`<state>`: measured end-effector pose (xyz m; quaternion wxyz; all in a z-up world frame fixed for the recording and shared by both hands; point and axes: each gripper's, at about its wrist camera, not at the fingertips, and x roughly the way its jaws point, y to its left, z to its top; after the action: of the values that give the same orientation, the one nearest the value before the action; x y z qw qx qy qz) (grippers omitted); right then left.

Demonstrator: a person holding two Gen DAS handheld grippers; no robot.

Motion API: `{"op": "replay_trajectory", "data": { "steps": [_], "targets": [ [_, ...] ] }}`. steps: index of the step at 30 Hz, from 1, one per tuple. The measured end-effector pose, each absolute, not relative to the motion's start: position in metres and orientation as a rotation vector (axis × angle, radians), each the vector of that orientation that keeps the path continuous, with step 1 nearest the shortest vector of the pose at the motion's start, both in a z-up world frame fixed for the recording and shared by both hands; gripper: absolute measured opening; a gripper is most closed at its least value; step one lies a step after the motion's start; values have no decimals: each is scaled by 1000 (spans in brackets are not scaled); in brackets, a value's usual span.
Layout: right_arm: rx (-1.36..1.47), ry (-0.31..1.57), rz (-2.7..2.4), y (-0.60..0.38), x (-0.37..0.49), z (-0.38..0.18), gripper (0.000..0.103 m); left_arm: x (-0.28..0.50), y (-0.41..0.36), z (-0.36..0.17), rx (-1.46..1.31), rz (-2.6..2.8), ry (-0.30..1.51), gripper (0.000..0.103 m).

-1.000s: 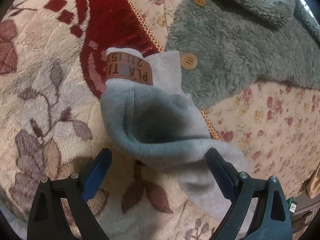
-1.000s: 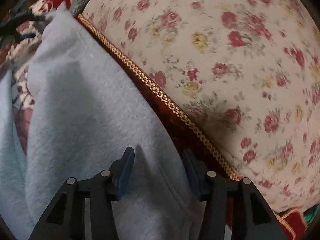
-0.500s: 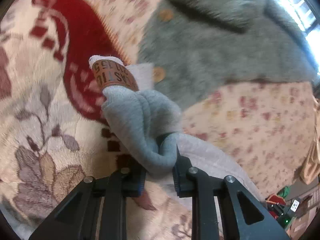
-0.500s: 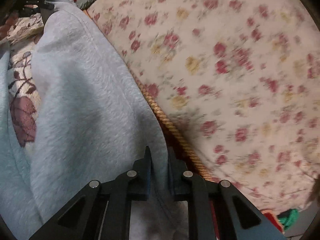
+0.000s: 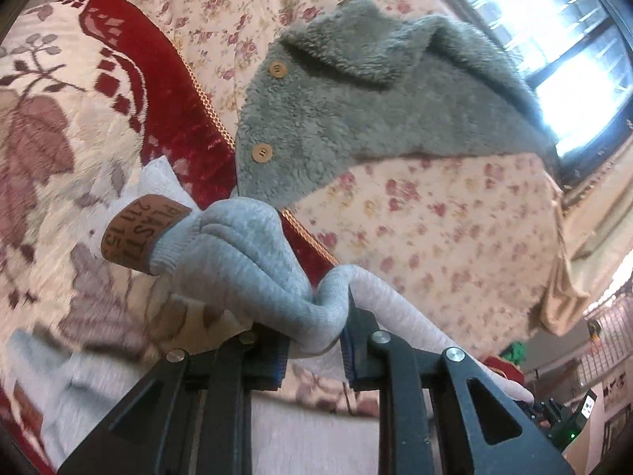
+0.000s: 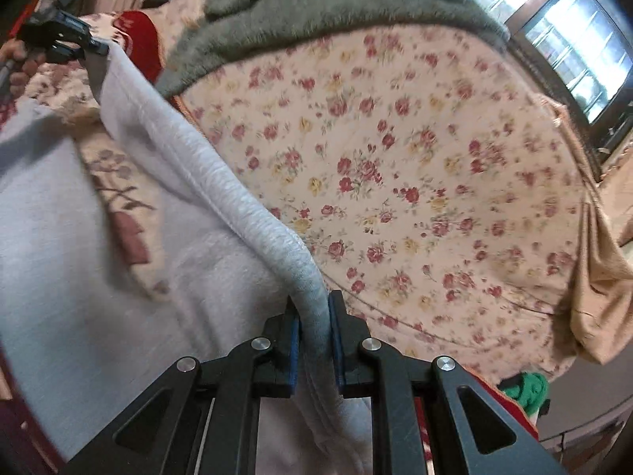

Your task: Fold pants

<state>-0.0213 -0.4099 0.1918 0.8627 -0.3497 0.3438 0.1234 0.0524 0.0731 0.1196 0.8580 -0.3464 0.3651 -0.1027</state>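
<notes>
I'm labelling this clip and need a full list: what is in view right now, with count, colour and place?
pants: one, light grey, brown patch at the waistband, lifted over the bed, stretched between both grippers.
fleece jacket: one, grey-green, two wooden buttons showing, lying on the floral sheet.
floral sheet: one, cream with red and yellow roses, covering the bed.
plush blanket: one, cream and dark red with leaf pattern, beside the sheet.
window: one, bright, beyond the bed.
left gripper: black, blue pads, shut on the pants.
right gripper: black, blue pads, shut on the pants.
hand: one, holding the left gripper.
</notes>
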Motion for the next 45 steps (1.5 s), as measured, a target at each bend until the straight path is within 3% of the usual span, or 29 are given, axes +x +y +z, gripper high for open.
{"op": "replay_trajectory", "data": {
  "steps": [7, 14, 21, 24, 26, 29, 31, 33, 35, 37, 44, 45],
  "targets": [
    [-722, 735, 348, -402, -121, 190, 13, -32, 93, 119, -718, -237, 753, 21],
    [-567, 884, 431, -398, -172, 122, 13, -86, 109, 61, -789, -181, 825, 21],
    [-524, 968, 419, -390, -197, 70, 14, -109, 112, 45, -807, -163, 798, 21],
    [-607, 966, 421, -379, -208, 52, 16, -113, 108, 45, -727, -137, 802, 33],
    [-643, 929, 405, -376, -213, 43, 20, -117, 108, 46, -688, -94, 812, 59],
    [-667, 914, 411, -375, -215, 48, 21, -128, 114, 52, -656, -57, 794, 83],
    [-628, 913, 420, -378, -215, 59, 24, -134, 123, 54, -692, -47, 768, 87],
    [-537, 928, 448, -384, -211, 74, 33, -134, 132, 52, -743, -43, 766, 89],
    [-404, 950, 544, -387, -210, 91, 53, -131, 138, 49, -788, -43, 762, 89],
    [-280, 927, 638, -385, -212, 107, 62, -124, 138, 47, -816, -47, 764, 89],
    [-85, 908, 737, -355, -201, 116, 65, -91, 131, 44, -825, -9, 779, 89],
    [-25, 926, 747, -353, -197, 112, 65, -87, 130, 44, -811, -6, 782, 84]
  ]
}}
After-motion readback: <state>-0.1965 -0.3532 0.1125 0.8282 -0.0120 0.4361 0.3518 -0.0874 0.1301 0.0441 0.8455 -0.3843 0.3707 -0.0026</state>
